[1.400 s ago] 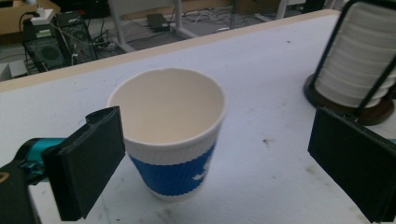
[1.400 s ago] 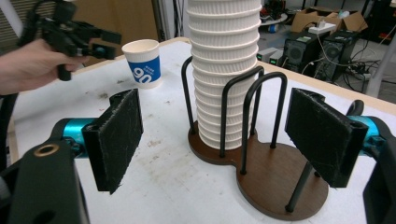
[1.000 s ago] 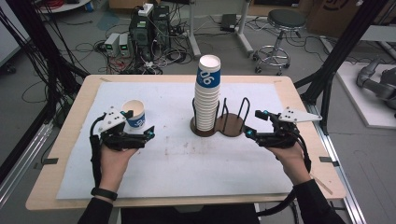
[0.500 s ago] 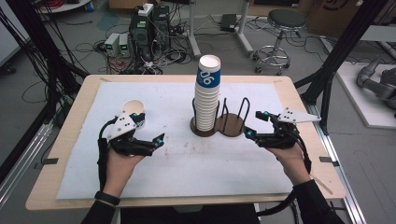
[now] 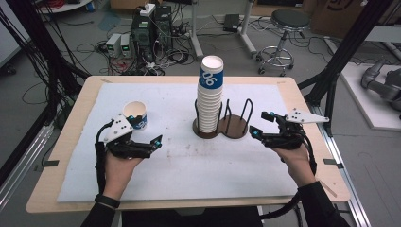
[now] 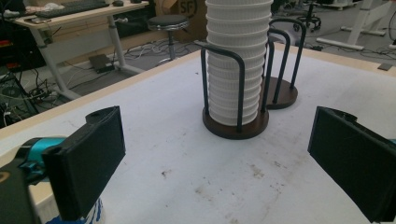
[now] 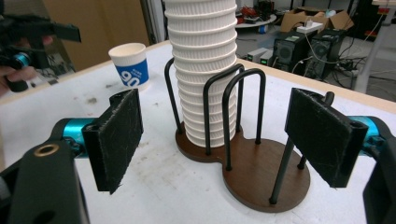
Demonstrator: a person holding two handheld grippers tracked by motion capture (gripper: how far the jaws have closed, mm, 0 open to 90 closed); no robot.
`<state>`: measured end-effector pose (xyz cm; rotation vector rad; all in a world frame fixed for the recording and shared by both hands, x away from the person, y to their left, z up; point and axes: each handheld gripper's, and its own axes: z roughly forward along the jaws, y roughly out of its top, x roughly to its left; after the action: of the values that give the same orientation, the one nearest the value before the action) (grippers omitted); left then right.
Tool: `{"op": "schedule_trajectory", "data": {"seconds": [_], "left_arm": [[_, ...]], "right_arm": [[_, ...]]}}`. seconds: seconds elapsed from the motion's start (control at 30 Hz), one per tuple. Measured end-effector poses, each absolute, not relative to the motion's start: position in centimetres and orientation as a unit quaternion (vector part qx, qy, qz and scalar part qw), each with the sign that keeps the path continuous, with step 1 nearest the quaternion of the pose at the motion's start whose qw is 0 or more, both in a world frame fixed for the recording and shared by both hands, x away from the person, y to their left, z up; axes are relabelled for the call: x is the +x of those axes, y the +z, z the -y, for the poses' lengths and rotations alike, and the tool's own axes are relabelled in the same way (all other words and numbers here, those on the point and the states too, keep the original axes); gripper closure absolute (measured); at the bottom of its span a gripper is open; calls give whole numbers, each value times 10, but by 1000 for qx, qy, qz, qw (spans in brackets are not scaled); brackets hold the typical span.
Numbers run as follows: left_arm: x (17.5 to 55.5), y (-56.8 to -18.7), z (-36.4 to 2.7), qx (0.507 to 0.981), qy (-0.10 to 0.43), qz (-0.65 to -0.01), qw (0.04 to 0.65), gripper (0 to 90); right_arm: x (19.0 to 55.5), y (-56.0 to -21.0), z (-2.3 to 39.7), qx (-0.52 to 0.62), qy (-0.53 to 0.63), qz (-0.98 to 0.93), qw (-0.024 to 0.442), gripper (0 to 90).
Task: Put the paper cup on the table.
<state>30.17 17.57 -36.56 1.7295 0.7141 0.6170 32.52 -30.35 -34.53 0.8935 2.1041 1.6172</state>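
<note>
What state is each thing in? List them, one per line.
Left gripper: open, holding nothing, fingers wide apart.
Right gripper: open, holding nothing.
Single cup: upright on the mat, free of the left gripper.
Cup stack: upright in the left bay of the cup holder.
Right bay: empty.

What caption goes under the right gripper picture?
Open right gripper faces a paper cup stack in its wire holder.
</note>
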Motion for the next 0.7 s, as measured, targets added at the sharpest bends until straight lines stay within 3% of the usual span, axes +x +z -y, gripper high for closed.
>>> {"op": "schedule_trajectory", "data": {"seconds": [0.7], "left_arm": [[303, -372, -179, 728, 261, -315, 550, 39]], "right_arm": [[328, -347, 307, 322, 572, -736, 164, 195]]}}
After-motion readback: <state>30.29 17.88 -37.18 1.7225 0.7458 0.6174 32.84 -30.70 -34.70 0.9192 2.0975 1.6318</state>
